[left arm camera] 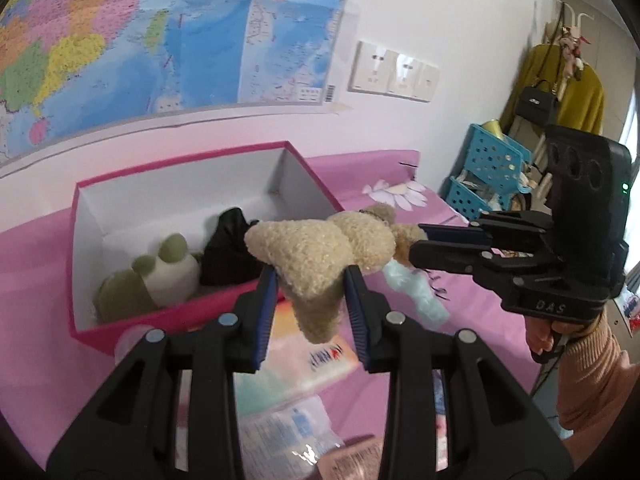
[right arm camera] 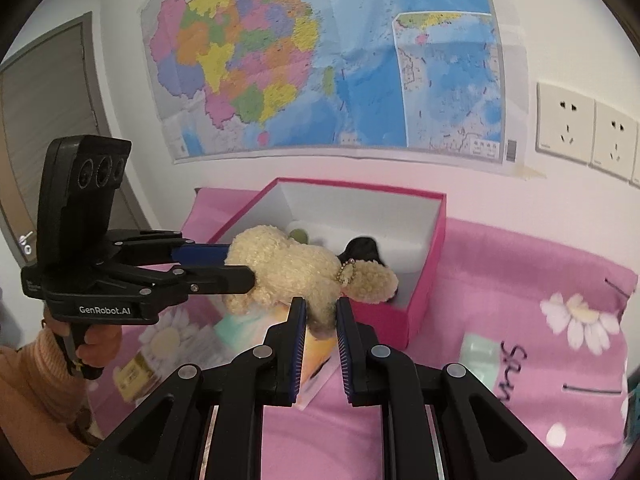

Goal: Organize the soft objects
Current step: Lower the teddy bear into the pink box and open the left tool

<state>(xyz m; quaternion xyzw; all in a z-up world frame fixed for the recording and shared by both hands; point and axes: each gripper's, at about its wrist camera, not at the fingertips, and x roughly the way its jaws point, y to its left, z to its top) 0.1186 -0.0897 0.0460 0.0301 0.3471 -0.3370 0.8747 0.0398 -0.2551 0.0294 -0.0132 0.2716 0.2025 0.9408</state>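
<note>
A beige plush toy [left arm camera: 320, 252] with a bead chain hangs in the air, held from both ends. My left gripper [left arm camera: 310, 280] is shut on one end of it; my right gripper [right arm camera: 320, 308] is shut on the other end of the plush [right arm camera: 292, 268]. Each gripper shows in the other's view, the right one [left arm camera: 416, 246] and the left one [right arm camera: 240, 264]. Just behind stands an open pink box [left arm camera: 288, 152] with white walls, holding a green-and-white plush [left arm camera: 160, 276] and a black soft item [left arm camera: 232, 248]. The box [right arm camera: 436, 232] also shows in the right wrist view.
The pink flowered bedspread [right arm camera: 520, 320] carries tissue packs [left arm camera: 320, 360], a pale blue fluffy item [left arm camera: 416, 292] and a small packet [right arm camera: 136, 372]. A map and wall sockets [left arm camera: 394, 72] are behind. Blue baskets [left arm camera: 488, 168] and a coat rack stand at the right.
</note>
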